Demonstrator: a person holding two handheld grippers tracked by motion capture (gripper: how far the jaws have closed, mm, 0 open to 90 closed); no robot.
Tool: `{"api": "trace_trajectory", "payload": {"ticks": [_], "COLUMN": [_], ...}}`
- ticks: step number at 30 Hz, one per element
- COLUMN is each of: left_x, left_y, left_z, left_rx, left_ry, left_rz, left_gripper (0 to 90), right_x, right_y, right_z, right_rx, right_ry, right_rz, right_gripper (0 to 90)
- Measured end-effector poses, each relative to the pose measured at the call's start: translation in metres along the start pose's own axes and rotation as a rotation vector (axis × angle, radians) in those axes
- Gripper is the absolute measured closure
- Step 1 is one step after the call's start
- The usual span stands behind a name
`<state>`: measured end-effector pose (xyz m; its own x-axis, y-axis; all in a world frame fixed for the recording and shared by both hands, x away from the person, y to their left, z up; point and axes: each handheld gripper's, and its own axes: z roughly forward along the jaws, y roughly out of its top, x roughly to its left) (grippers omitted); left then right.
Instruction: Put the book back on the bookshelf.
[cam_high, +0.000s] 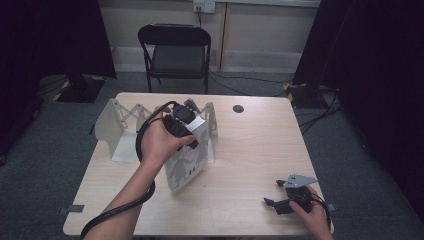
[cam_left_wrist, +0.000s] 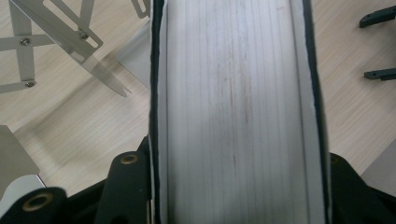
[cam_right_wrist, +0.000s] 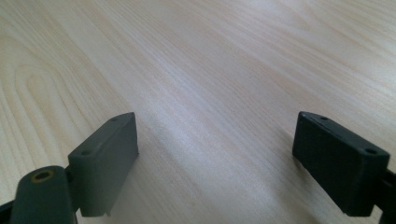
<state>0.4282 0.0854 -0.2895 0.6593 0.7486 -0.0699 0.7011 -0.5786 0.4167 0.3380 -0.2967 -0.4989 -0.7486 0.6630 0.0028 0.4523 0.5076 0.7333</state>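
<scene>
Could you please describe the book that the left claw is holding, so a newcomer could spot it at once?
On the wooden table, just in front of the white folding rack, stands a thick white book, gripped at its top by the left claw. Dark figures printed on its cover distinguish it from the plain rack.

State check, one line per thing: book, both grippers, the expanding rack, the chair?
Book: upright on the table, gripped at its top.
Left gripper: shut on the book, page edges between its jaws.
Right gripper: open, nothing between its jaws, low over the table.
Metal rack: stretched open, standing behind the book.
Chair: unfolded, unoccupied.
</scene>
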Motion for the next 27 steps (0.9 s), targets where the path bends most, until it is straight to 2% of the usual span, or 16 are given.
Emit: {"api": "trace_trajectory", "payload": {"ticks": [27], "left_x": [0.006], "left_y": [0.018], "left_z": [0.007], "left_rx": [-0.002], "left_ry": [0.042], "left_rz": [-0.06], "left_gripper": [51.6], "right_x": [0.001], "right_y": [0.0], "right_z": [0.0], "right_rx": [0.0], "right_ry": [-0.002], "right_rz": [0.003], "right_gripper": [13.8]}}
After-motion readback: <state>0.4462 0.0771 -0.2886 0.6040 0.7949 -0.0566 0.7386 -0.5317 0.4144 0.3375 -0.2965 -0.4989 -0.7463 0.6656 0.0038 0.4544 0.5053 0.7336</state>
